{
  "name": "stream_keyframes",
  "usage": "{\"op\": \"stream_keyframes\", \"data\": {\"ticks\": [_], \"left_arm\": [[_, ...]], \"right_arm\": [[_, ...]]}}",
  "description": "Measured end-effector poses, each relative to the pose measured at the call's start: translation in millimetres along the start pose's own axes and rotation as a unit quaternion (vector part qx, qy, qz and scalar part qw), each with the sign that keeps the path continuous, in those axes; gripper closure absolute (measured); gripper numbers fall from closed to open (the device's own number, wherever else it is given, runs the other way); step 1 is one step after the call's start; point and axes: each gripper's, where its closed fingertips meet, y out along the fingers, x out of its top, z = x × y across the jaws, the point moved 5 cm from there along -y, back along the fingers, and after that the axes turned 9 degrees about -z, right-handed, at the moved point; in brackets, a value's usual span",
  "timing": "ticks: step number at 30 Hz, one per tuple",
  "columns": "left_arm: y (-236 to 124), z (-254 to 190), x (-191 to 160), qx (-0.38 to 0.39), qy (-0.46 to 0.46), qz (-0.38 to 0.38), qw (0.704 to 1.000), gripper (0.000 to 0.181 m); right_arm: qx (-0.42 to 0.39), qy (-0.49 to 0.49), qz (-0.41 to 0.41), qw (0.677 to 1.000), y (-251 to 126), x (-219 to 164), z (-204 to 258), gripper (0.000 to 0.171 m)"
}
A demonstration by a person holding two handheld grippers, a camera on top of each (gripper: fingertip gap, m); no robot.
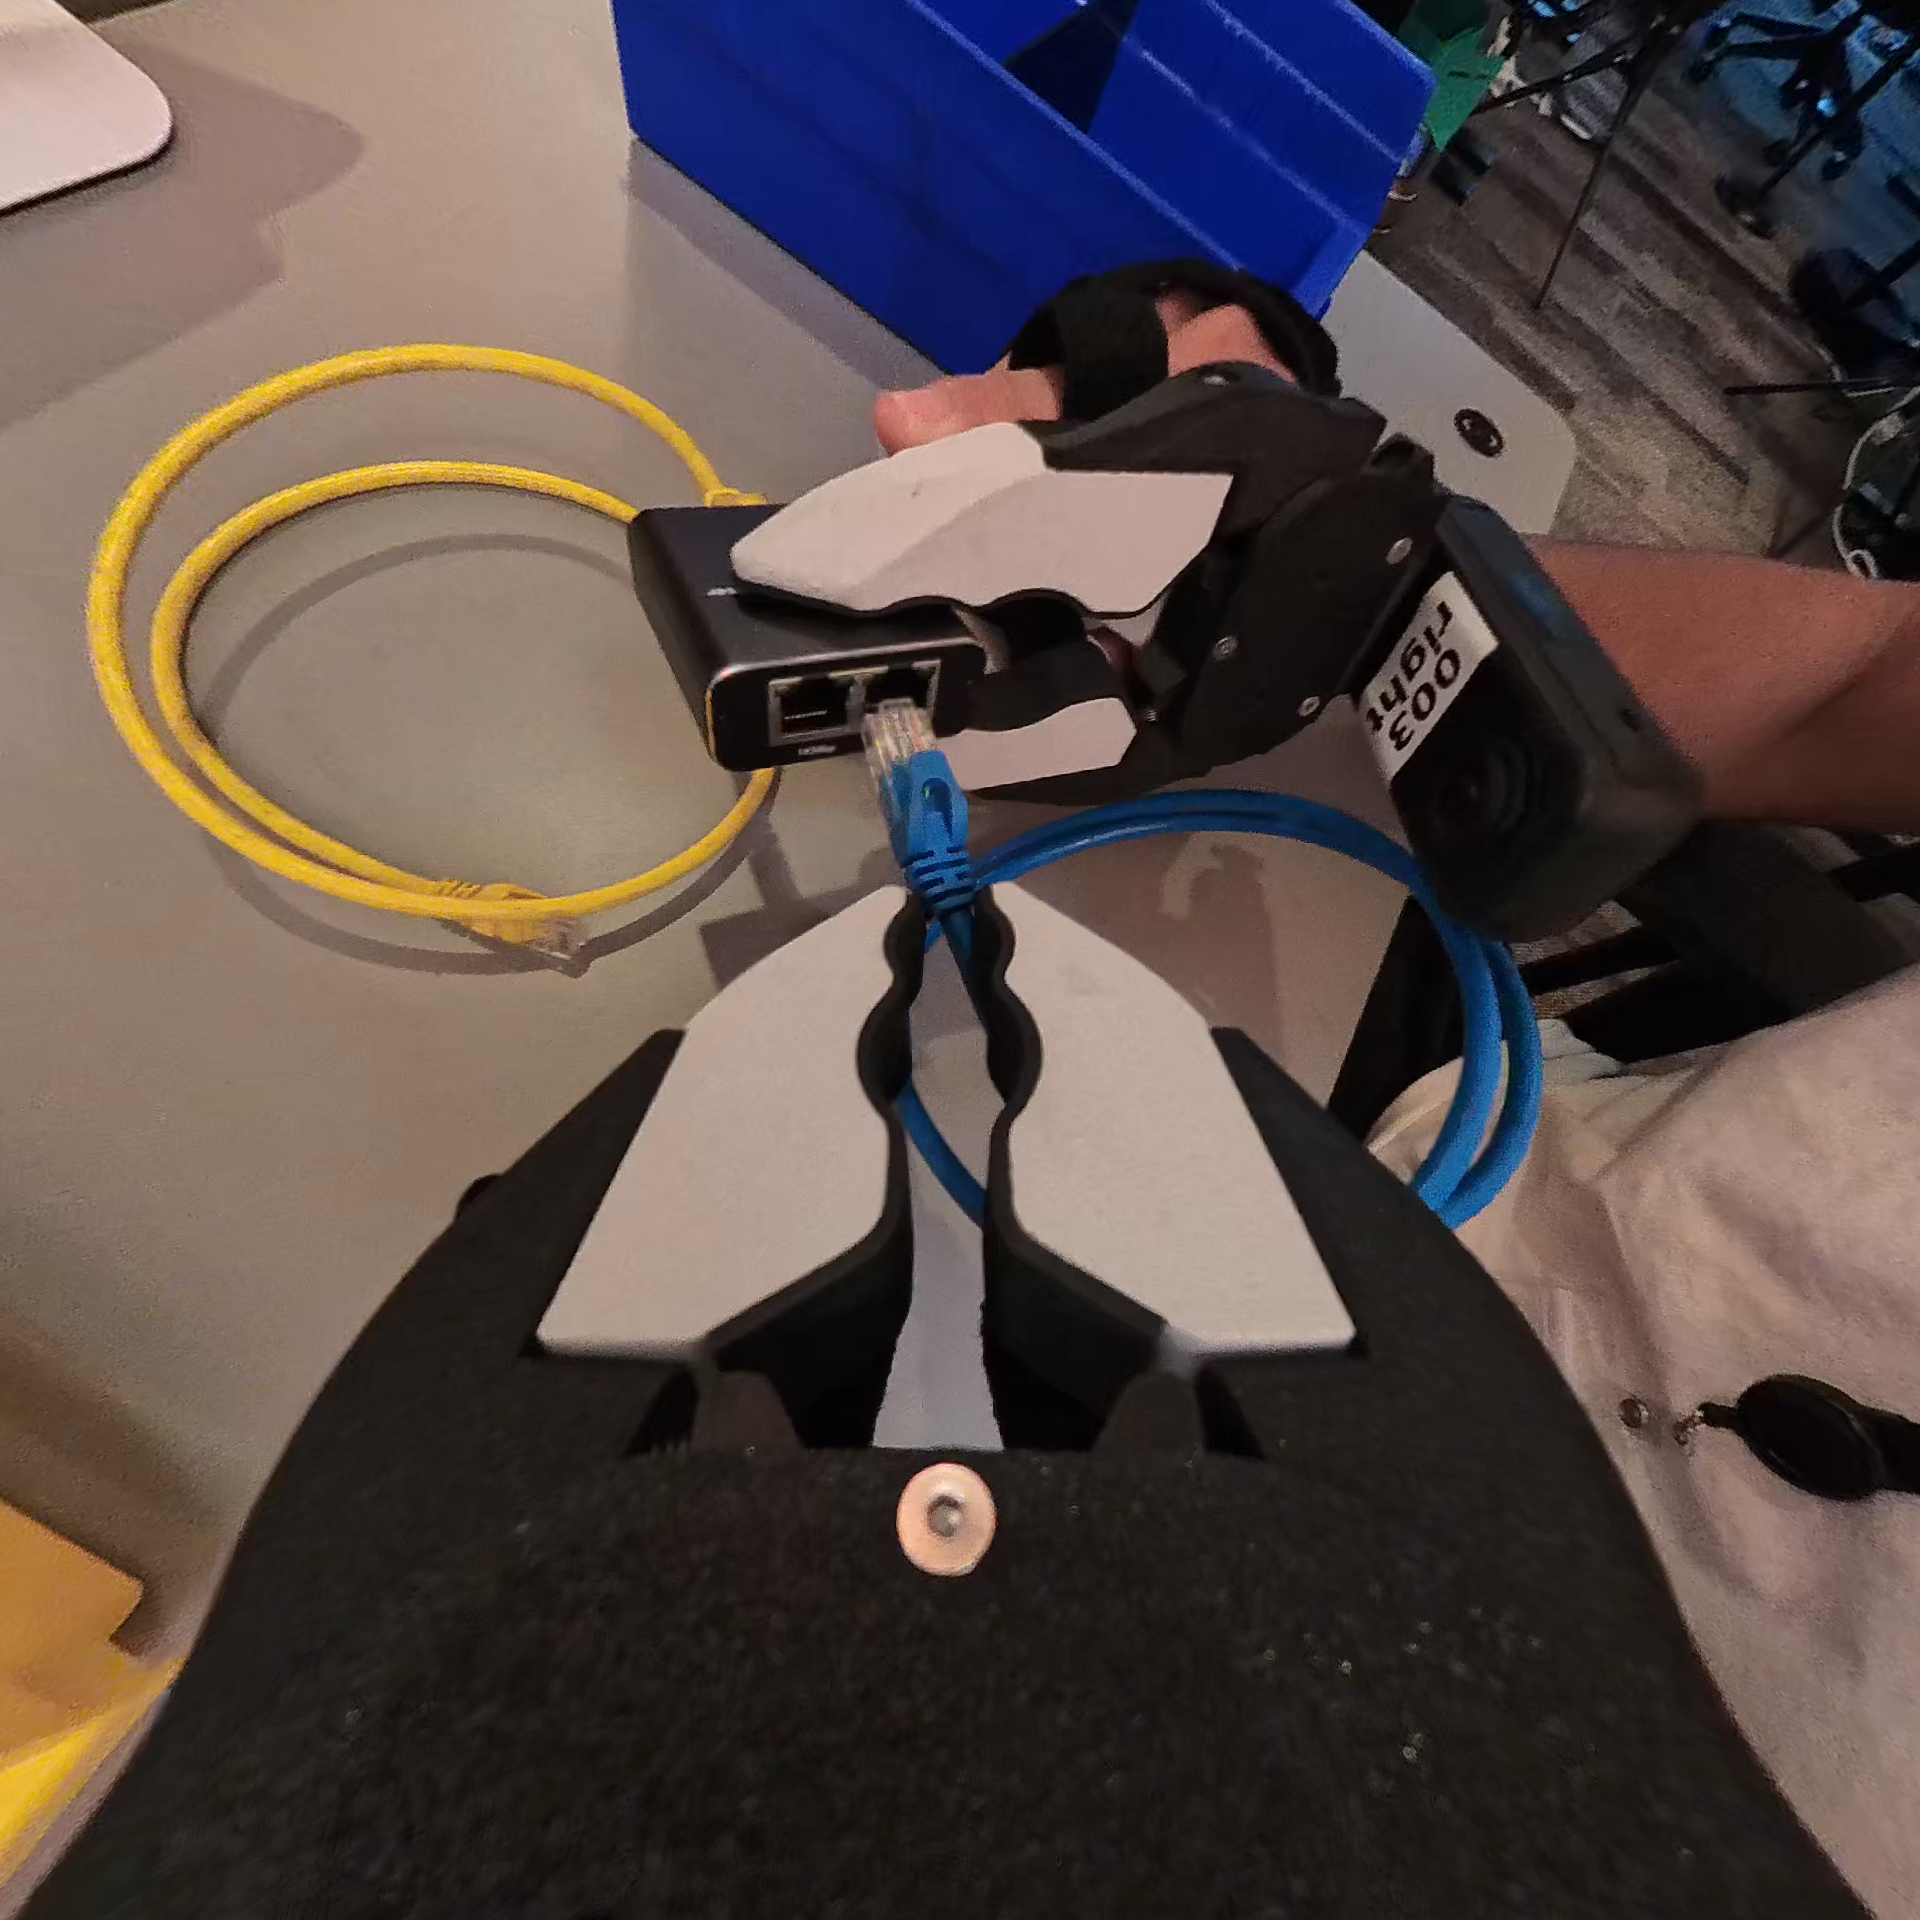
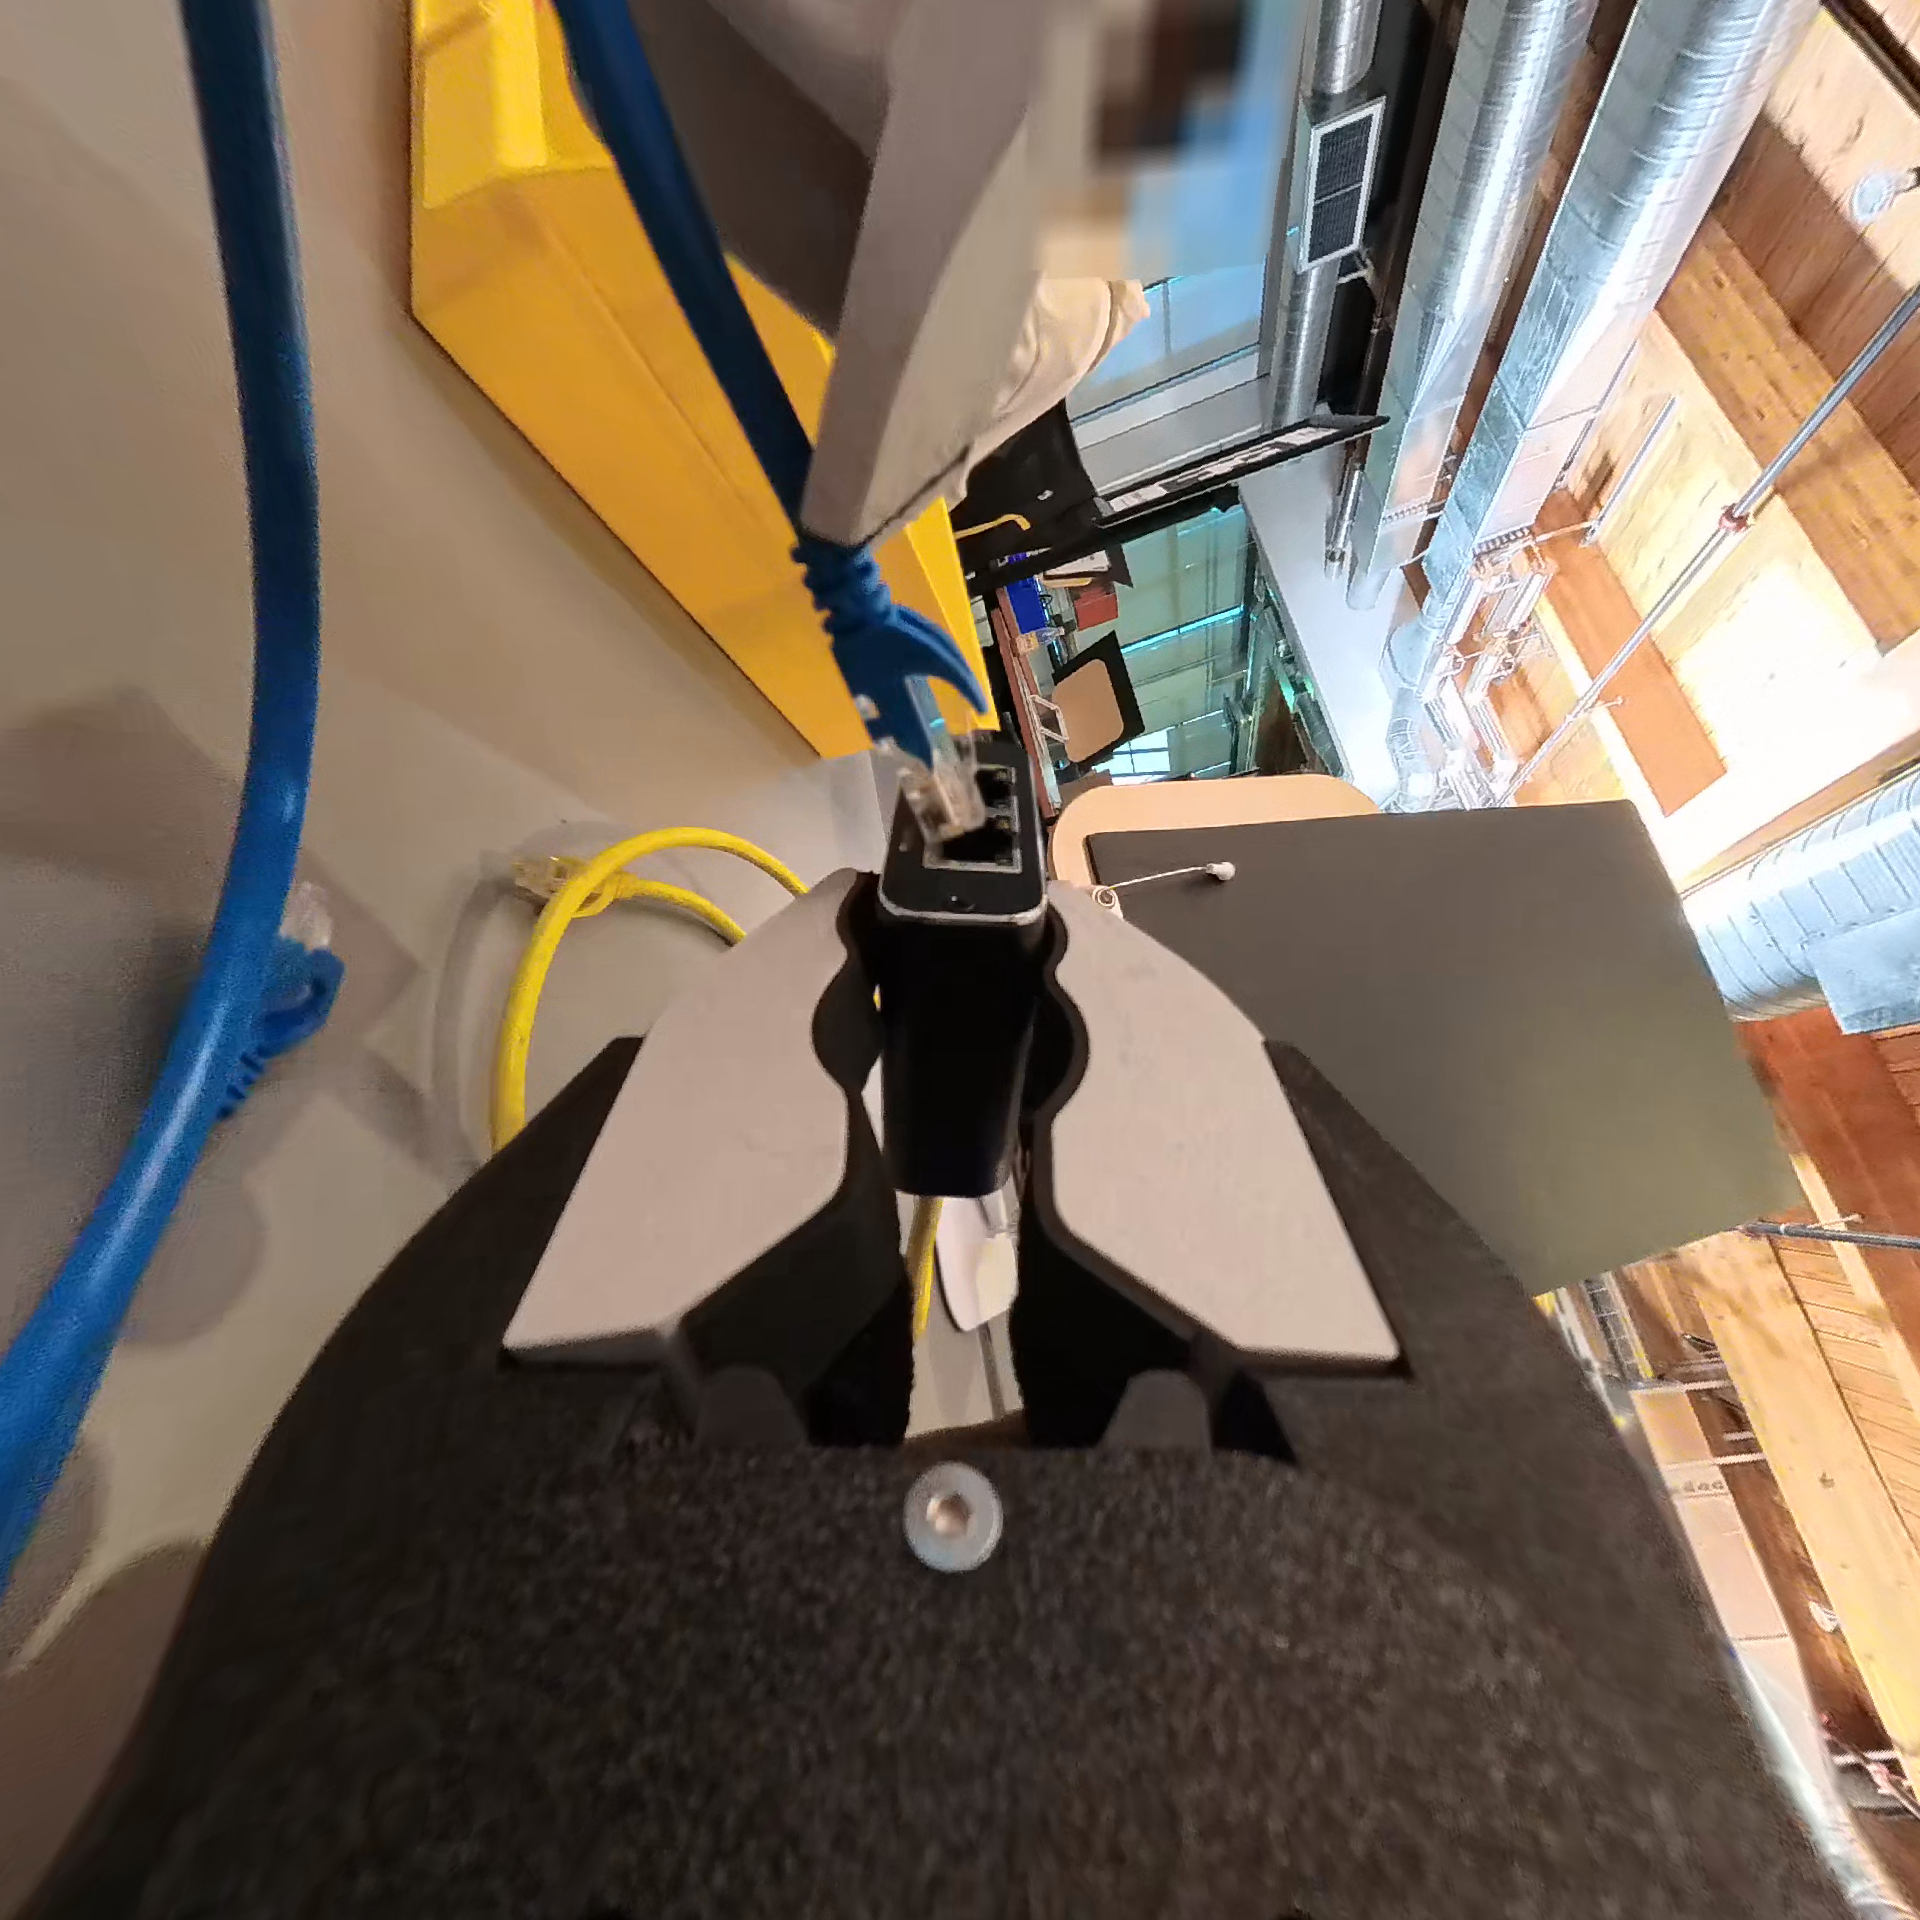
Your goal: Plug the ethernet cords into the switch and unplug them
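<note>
The switch (image 1: 769, 634) is a small black box with rounded metal-looking edges and a row of square ports on its front face. It is held above the smooth grey table (image 1: 416, 675). The right gripper (image 1: 935, 665), with pale matte pads on a black body, is closed on the switch's body from above and below; in the right wrist view the box sits pinched between the wavy black inner edges of its fingers (image 2: 748, 1039).

The left gripper (image 1: 951, 914) has its tips nearly together, clamped on the blue cord (image 1: 1351, 831) just behind its ribbed blue boot. The clear plastic plug (image 1: 896, 732) points at the switch's right-hand port, its tip at the opening; whether it is seated cannot be told.

Left of the switch, the yellow cord (image 1: 208, 748) lies coiled in two loose loops on the table, one end behind the switch. Behind the switch stands a glossy blue plastic bin (image 1: 935, 156).
</note>
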Motion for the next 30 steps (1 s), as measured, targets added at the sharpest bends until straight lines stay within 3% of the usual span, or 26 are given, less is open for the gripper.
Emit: {"op": "stream_keyframes", "data": {"ticks": [1, 17, 27, 30], "left_arm": [[0.6, -0.3, -0.5, -0.001, -0.002, 0.002, 1.000, 0.172], [4.5, 3.2, 0.6, 0.004, -0.010, 0.015, 1.000, 0.172], [19.6, -2.2, -1.1, 0.071, 0.031, -0.017, 0.997, 0.171], [21.2, 0.4, -7.4, 0.098, 0.032, -0.003, 0.995, 0.160]], "right_arm": [[0.001, -0.002, 0.000, 1.000, 0.4, 0.2, 0.6, 0.146], [0.013, -0.046, 0.016, 0.999, 4.1, 3.0, 11.9, 0.146], [0.016, -0.023, 0.044, 0.999, 4.2, -8.4, 11.9, 0.146], [0.021, -0.039, 0.051, 0.998, 5.9, -7.4, 15.6, 0.146]]}}
